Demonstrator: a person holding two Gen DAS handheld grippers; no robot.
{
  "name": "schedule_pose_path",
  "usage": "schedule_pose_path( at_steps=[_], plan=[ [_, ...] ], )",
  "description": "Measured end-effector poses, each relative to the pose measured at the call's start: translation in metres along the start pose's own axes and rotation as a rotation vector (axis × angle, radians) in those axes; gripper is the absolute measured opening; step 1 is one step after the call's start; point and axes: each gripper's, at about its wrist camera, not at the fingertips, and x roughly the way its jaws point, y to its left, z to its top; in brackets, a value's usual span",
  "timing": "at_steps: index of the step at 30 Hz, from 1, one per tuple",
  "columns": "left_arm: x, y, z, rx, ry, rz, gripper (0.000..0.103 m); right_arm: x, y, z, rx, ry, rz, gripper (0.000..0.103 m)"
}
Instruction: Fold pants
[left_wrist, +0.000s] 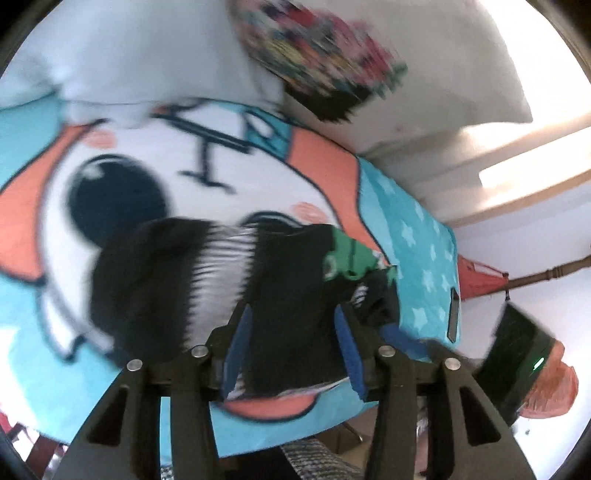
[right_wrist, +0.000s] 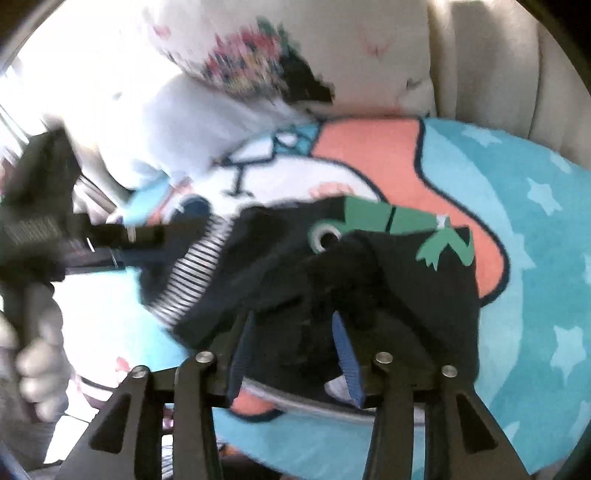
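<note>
Black pants (left_wrist: 147, 277) lie bunched on a cartoon-print blanket (left_wrist: 122, 155), striped waistband (left_wrist: 218, 273) showing and a green frog patch (left_wrist: 351, 258) on one side. My left gripper (left_wrist: 293, 332) hovers over them, blue pads (left_wrist: 236, 339) apart and pressing on nothing. The right wrist view has the same pants (right_wrist: 424, 295), frog patch (right_wrist: 388, 218) and waistband (right_wrist: 192, 269). My right gripper (right_wrist: 291, 343) stands open just above the dark cloth. The left gripper (right_wrist: 155, 236) reaches in from the left near the waistband, held by a hand (right_wrist: 37, 369).
A white pillow (left_wrist: 129, 55) and a blurred, colourfully patterned cloth (left_wrist: 314, 55) lie at the head of the bed. The teal starred blanket (right_wrist: 535, 258) drops off at the bed's edge (left_wrist: 454, 295). The other gripper's dark body (left_wrist: 517, 354) with a green light is at the right.
</note>
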Motion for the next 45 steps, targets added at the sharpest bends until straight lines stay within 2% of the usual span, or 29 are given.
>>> schedule_pose_path(
  at_steps=[2, 3, 4, 5, 6, 11, 13, 14, 17, 19, 20, 21, 22, 24, 29, 31, 35, 40, 42, 45],
  plan=[
    [-0.012, 0.017, -0.007, -0.022, -0.024, 0.016, 0.05, -0.015, -0.007, 0.002, 0.027, -0.042, -0.091, 0.05],
    [-0.018, 0.025, -0.01, -0.035, -0.035, 0.017, 0.052, -0.019, -0.008, 0.002, 0.042, -0.046, -0.136, 0.046],
    [-0.023, 0.031, -0.012, -0.042, -0.04, 0.015, 0.053, -0.017, -0.012, 0.005, 0.049, -0.041, -0.155, 0.03],
    [-0.027, 0.039, -0.015, -0.053, -0.044, 0.016, 0.053, -0.014, -0.014, 0.008, 0.057, -0.032, -0.178, 0.024],
    [-0.031, 0.046, -0.019, -0.064, -0.046, 0.024, 0.053, -0.008, -0.015, 0.012, 0.068, -0.027, -0.201, 0.021],
    [-0.045, 0.068, -0.033, -0.081, -0.05, 0.073, 0.053, 0.042, -0.016, 0.023, 0.088, 0.018, -0.243, 0.021],
    [-0.05, 0.075, -0.04, -0.077, -0.056, 0.096, 0.053, 0.073, -0.016, 0.02, 0.082, 0.086, -0.276, 0.022],
    [-0.053, 0.078, -0.043, -0.072, -0.062, 0.112, 0.053, 0.078, -0.013, 0.019, 0.068, 0.084, -0.293, 0.022],
    [-0.062, 0.088, -0.052, -0.075, -0.078, 0.157, 0.053, 0.066, -0.004, 0.019, 0.03, 0.064, -0.333, 0.022],
    [-0.066, 0.098, -0.057, -0.1, -0.083, 0.157, 0.053, 0.046, 0.007, 0.02, 0.013, 0.018, -0.323, 0.022],
    [-0.068, 0.102, -0.058, -0.113, -0.086, 0.157, 0.053, 0.036, 0.015, 0.02, -0.006, 0.001, -0.311, 0.023],
    [-0.069, 0.106, -0.06, -0.126, -0.09, 0.159, 0.053, 0.032, 0.02, 0.019, -0.014, -0.008, -0.302, 0.028],
    [-0.07, 0.11, -0.061, -0.14, -0.096, 0.162, 0.053, 0.03, 0.026, 0.018, -0.016, -0.009, -0.284, 0.041],
    [-0.074, 0.116, -0.062, -0.164, -0.109, 0.158, 0.053, 0.046, 0.034, 0.013, -0.017, 0.044, -0.235, 0.054],
    [-0.092, 0.125, -0.067, -0.2, -0.159, 0.166, 0.053, 0.093, 0.05, 0.004, -0.042, 0.174, -0.262, 0.054],
    [-0.103, 0.132, -0.071, -0.218, -0.184, 0.177, 0.053, 0.085, 0.062, 0.009, -0.061, 0.149, -0.268, 0.054],
    [-0.115, 0.149, -0.08, -0.272, -0.217, 0.188, 0.053, 0.072, 0.106, 0.03, -0.167, 0.102, -0.197, 0.055],
    [-0.127, 0.166, -0.091, -0.307, -0.238, 0.199, 0.053, 0.103, 0.158, 0.058, -0.214, 0.185, -0.109, 0.074],
    [-0.129, 0.171, -0.096, -0.315, -0.24, 0.216, 0.054, 0.124, 0.176, 0.064, -0.227, 0.233, -0.134, 0.076],
    [-0.127, 0.178, -0.101, -0.329, -0.231, 0.216, 0.054, 0.157, 0.193, 0.061, -0.252, 0.319, -0.24, 0.077]
  ],
)
